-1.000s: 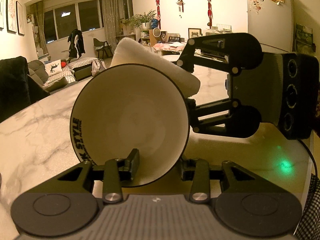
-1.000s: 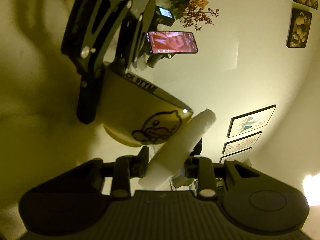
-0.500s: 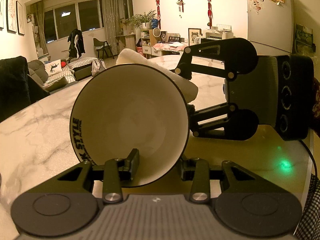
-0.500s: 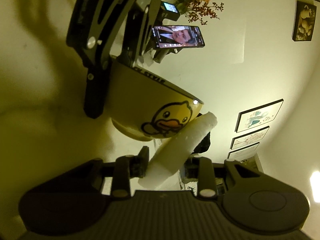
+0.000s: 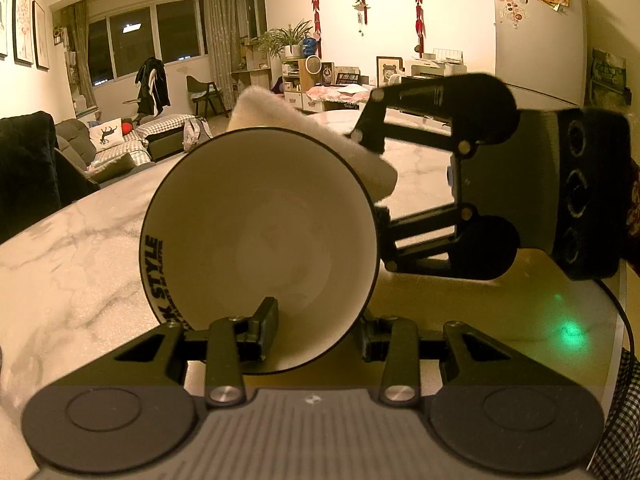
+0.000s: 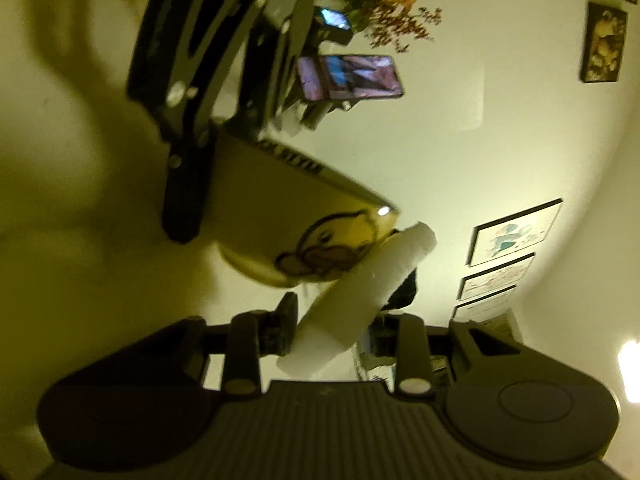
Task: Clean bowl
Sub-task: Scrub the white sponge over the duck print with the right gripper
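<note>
My left gripper (image 5: 318, 330) is shut on the rim of a bowl (image 5: 260, 248), white inside with a black rim and black lettering, held tilted with its mouth toward the camera. In the right wrist view the bowl (image 6: 296, 224) shows a yellow outside with a duck picture. My right gripper (image 6: 332, 332) is shut on a white folded cloth (image 6: 360, 292), pressed against the bowl's outer wall near the rim. In the left wrist view the cloth (image 5: 304, 128) sticks up behind the bowl, with the right gripper (image 5: 376, 176) at the right.
A white marble table (image 5: 60, 264) lies under the bowl. A sofa (image 5: 80, 148), chair and shelves stand far behind. A phone on a stand (image 6: 352, 78) and dried flowers (image 6: 396, 12) show in the right wrist view. Framed pictures hang on the wall.
The cloth and right gripper have slid along the bowl's outer wall, lower and closer behind it. The right wrist view is now blurred by motion. The left gripper keeps its hold.
</note>
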Demonstrator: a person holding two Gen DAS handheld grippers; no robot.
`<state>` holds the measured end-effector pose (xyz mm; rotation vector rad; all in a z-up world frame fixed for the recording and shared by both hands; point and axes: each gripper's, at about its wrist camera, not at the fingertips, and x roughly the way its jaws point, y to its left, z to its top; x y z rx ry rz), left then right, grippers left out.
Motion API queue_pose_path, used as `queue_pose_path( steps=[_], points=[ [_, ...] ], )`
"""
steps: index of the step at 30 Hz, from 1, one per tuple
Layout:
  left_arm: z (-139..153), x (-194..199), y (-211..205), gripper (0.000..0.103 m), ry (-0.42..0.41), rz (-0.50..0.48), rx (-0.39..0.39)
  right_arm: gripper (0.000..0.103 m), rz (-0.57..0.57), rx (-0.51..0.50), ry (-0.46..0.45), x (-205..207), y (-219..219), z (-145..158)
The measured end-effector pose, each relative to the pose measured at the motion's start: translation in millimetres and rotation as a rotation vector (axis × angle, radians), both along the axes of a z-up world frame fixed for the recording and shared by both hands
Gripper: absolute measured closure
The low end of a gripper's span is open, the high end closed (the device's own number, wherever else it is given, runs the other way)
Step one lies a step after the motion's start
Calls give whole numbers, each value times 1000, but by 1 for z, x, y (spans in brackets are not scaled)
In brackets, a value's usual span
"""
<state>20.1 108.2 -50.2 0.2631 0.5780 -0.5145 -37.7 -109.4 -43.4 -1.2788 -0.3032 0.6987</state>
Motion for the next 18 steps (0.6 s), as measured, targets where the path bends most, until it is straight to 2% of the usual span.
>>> queue_pose_path(
  steps=[5,18],
  points=[
    [3,0,2,63,1,0,-2,69,-3,0,8,1,0,0],
    [5,-3,1,63,3,0,-4,69,18,39,-44,-4,0,6]
  ],
)
